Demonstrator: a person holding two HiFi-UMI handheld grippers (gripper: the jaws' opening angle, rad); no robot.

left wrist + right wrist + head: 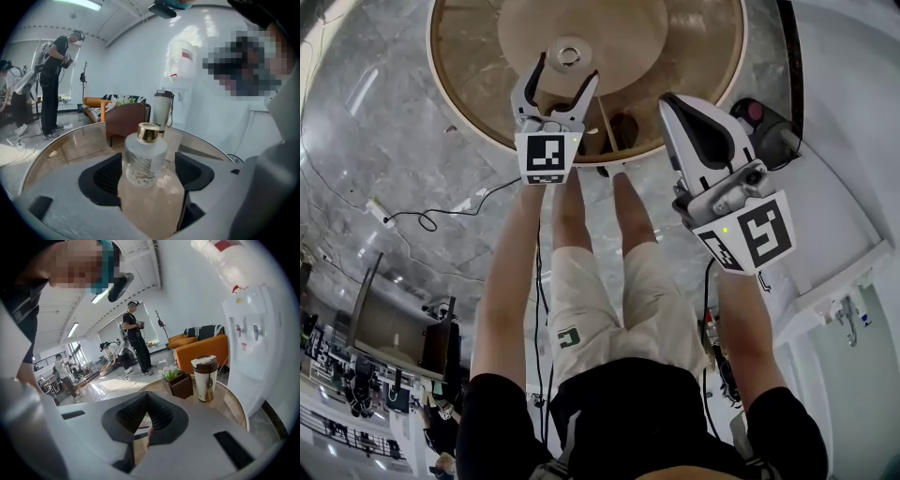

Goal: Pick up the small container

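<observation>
The small container (144, 154) is a frosted glass bottle with a gold cap. It stands upright on the round glass-topped table (469, 84), on a pale pink base (152, 204). My left gripper (566, 70) is open with one jaw on each side of the bottle (569, 54); in the left gripper view its pads (105, 176) stand clear of the glass. My right gripper (673, 101) hangs shut and empty off the table's right edge, and its jaws meet at the tips in the right gripper view (147, 414).
A white tumbler with a dark lid (163, 110) and a brown planter box (179, 383) stand on the table's far side. A white water dispenser (248, 343) stands close on the right. An orange sofa (201, 350) and several people are further back. Cables (422, 217) lie on the floor.
</observation>
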